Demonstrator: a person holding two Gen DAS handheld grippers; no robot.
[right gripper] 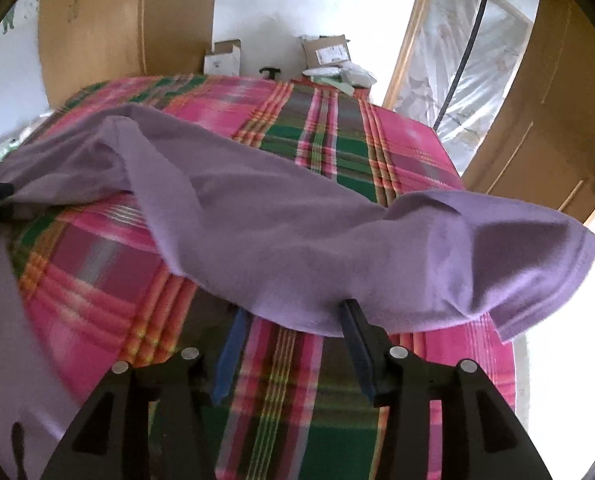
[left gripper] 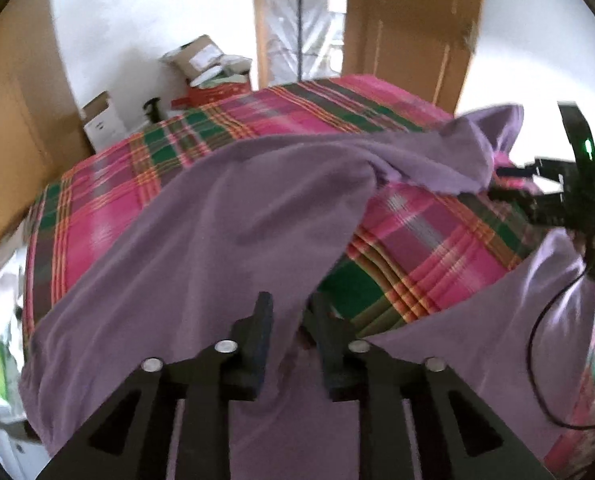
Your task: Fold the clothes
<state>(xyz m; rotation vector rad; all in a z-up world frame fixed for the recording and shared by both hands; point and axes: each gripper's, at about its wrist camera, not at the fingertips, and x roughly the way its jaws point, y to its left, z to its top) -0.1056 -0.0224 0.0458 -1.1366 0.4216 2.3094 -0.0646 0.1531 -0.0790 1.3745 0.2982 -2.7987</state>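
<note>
garment: purple shirt [left gripper: 225, 216] sprawls rumpled across plaid-covered bench [right gripper: 337, 148] | left gripper [left gripper: 291, 316]: parted, cloth loose between | right gripper [right gripper: 293, 320]: wide apart, empty, at hem | handling: light, limp; pinch sleeve seam or hem.

bright daylight blows out the white walls [left gripper: 145, 20]; motion blur softens everything, and fisheye bending darkens the corners.

Two close, downward views, shared bedspread [left gripper: 97, 208]
</note>
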